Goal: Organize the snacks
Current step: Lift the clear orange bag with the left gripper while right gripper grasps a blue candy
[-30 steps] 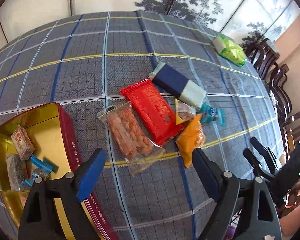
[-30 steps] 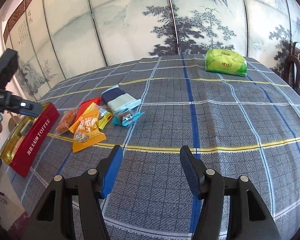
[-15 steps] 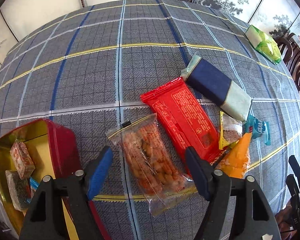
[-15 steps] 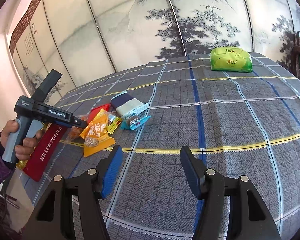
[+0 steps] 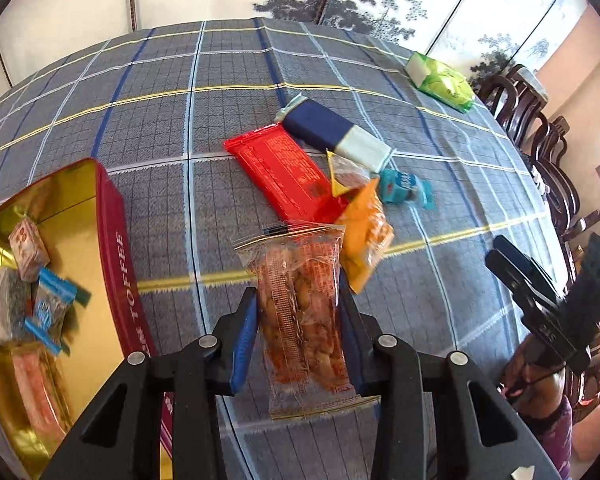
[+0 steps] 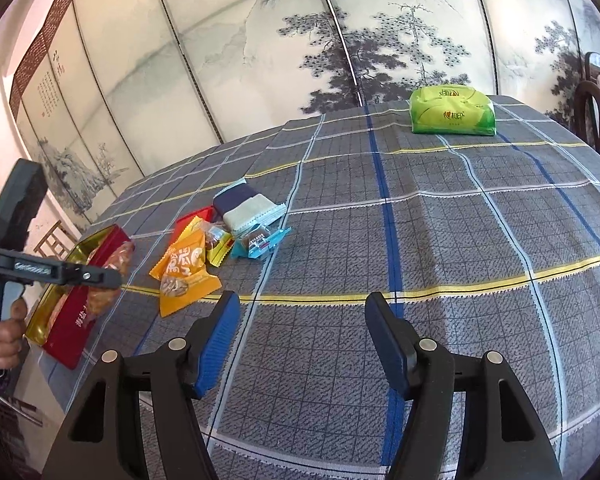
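Red toffee tin (image 5: 118, 256) sits open at the table edge — several wrapped sweets (image 5: 28, 280) inside. Left gripper (image 5: 298, 320) clamps a clear peanut packet (image 5: 300, 300), lifted just beside the tin. Red bar (image 5: 284, 172), orange packet (image 5: 364, 240) and blue-and-white pack (image 5: 332, 132) lie clustered beyond. Right gripper (image 6: 300, 332) hangs spread, holding nothing.

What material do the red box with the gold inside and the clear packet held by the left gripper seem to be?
The red box with gold inside looks like painted tin: its inner walls shine like mirror metal. The clear packet of orange snacks, shut between the left gripper fingers, seems thin glossy plastic film: see-through, crinkled, with sealed flat ends.
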Motion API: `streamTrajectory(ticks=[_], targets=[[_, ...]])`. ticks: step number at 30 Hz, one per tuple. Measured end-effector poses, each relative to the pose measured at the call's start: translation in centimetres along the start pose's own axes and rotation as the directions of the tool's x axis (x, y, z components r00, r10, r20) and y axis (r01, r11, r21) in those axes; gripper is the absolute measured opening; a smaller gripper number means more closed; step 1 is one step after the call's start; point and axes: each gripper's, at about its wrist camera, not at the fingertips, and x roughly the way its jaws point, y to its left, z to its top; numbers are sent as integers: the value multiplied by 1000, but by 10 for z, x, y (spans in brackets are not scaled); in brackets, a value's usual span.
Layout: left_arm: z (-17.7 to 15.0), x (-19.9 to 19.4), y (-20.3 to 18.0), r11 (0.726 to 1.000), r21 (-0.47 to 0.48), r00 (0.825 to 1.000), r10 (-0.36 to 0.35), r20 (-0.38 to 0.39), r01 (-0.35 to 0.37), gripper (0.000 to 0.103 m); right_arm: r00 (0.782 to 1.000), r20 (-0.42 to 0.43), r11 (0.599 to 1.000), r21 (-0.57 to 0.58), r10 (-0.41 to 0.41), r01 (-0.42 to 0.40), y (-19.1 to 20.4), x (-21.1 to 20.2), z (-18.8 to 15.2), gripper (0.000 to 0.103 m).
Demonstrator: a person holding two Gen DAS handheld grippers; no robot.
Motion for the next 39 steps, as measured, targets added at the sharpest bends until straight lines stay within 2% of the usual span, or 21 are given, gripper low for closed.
streamTrajectory(ticks=[7, 12, 17, 24, 28, 31, 32, 34, 39], targets=[[-42, -24, 1, 999, -5, 999, -32, 17, 32, 35, 999, -27, 996, -83, -28, 26, 17, 3, -2, 66], [-58, -37, 0, 1000, 15, 999, -22, 30, 22, 35, 998, -58, 993, -121, -11, 4, 28, 8, -4, 66], [-64, -48, -5, 999, 44, 999, -16, 51, 13, 35, 997, -74, 984, -177, 22, -35, 40, 27, 20, 66], [-65, -60, -9, 998, 59, 997, -10, 80, 5, 35, 990, -141, 965, -255, 19, -55, 47, 80, 45, 66], [-64, -63, -9, 998, 61, 996, -5, 86, -1, 35, 991, -137, 955, -292, 5, -45, 50, 95, 57, 66], [-64, -64, -10, 998, 56, 996, -8, 88, 3, 35, 981, -193, 951, -299, 18, -77, 52, 109, 58, 65], [-65, -65, -10, 998, 55, 996, -6, 91, 1, 35, 977, -214, 948, -307, 16, -83, 54, 113, 57, 65], [-66, -67, -10, 998, 55, 995, -6, 95, 1, 35, 971, -240, 944, -321, -2, -77, 56, 118, 56, 44], [-69, -78, -5, 999, 41, 994, -10, 111, 5, 35, 975, -221, 957, -289, -36, -31, 51, 110, 53, 42]])
